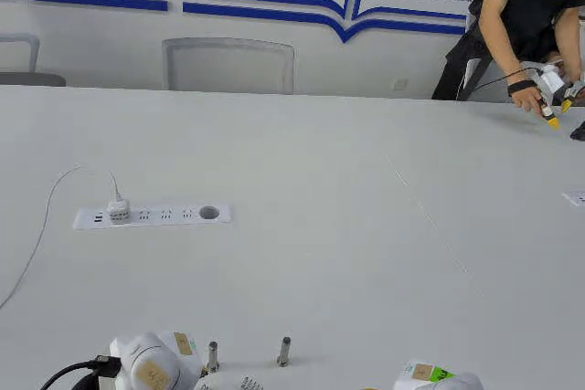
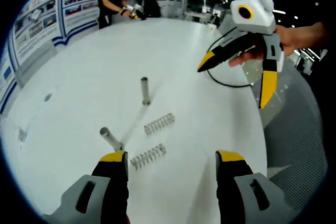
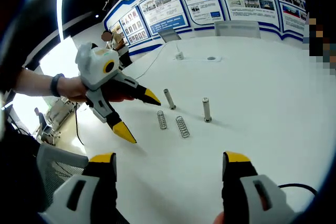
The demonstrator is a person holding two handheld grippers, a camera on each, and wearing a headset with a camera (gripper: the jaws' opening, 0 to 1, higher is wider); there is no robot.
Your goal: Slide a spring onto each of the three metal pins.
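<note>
Two upright metal pins (image 1: 212,356) (image 1: 284,351) stand bare on the white table near its front edge. In the left gripper view the pins (image 2: 145,91) (image 2: 110,139) stand ahead, and two loose springs (image 2: 159,123) (image 2: 148,156) lie flat beside them. My left gripper (image 2: 171,157) is open and empty, just short of the nearer spring. My right gripper (image 2: 235,80) hovers open above the table to the right. In the right gripper view the pins (image 3: 169,98) (image 3: 206,109) and springs (image 3: 161,119) (image 3: 181,126) lie ahead of my open right gripper (image 3: 169,158); my left gripper (image 3: 139,115) hangs open to their left.
A white power strip (image 1: 151,216) with a plugged charger and cable lies mid-left on the table (image 1: 366,226). A grey chair (image 1: 228,63) stands behind it. Another person (image 1: 526,6) works with grippers at the far right corner.
</note>
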